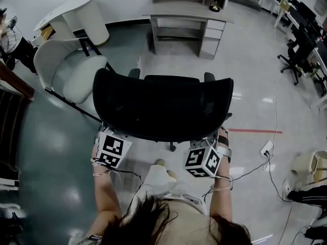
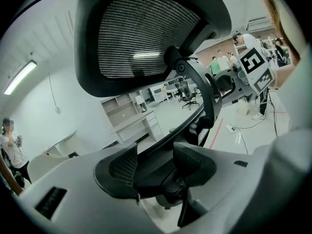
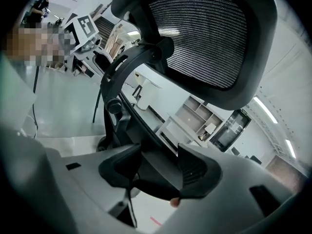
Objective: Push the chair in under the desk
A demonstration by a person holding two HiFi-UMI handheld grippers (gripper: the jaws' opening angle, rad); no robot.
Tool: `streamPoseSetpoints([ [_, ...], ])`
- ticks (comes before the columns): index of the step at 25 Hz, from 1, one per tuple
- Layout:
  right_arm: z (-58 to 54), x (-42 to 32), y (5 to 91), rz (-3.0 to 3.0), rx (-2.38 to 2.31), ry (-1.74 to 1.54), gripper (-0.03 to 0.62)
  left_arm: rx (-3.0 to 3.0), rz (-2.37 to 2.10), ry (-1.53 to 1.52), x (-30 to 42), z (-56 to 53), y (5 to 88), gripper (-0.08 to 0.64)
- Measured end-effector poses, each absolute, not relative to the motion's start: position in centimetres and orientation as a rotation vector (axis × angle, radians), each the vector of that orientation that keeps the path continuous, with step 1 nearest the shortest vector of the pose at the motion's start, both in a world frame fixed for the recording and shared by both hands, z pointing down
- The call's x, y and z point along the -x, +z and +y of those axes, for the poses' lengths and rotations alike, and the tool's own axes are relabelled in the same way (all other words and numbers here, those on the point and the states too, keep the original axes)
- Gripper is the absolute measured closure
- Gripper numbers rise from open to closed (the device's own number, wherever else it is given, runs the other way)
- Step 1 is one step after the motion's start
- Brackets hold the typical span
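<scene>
The black office chair stands on the glossy grey floor, with its back toward the person. It is well apart from the grey surface, which has drawers on one side and stands further ahead by the wall. A bare strip of floor lies between them, so the chair is not yet under the surface.

The left tongs are closed on the chair. A dark, smooth bar of the back frame passes between the two black pads, and both pads, which have a fine ribbed texture, press on it. The right tongs are clamped in the same way on the other side of the frame, with the curved black bar held between the pads.

In both gripper views a rounded mesh panel rises above the tongs. Its weave is fine and half transparent, and it sits in a thick, smooth plastic rim. A curved arm with a round knob carries it.

In the head view the two marker cubes, the left one and the right one, are white with black squares and sit just below the lower edge of the chair back.

To the left of the chair there is a white armchair with a soft, rounded shell. A thin red line runs on the floor at the right.
</scene>
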State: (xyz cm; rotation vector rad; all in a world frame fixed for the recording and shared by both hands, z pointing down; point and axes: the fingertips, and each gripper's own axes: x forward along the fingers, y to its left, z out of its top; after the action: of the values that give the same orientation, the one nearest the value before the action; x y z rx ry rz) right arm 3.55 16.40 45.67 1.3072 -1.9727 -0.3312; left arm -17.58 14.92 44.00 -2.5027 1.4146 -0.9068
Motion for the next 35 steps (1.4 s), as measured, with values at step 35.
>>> streamPoseSetpoints([
  [35, 9.2, -4.4, 45.4, -2.002, -1.324, -0.348, 0.368, 2.647, 1.312, -1.035, 16.6, 6.7, 43.7, 0.331],
])
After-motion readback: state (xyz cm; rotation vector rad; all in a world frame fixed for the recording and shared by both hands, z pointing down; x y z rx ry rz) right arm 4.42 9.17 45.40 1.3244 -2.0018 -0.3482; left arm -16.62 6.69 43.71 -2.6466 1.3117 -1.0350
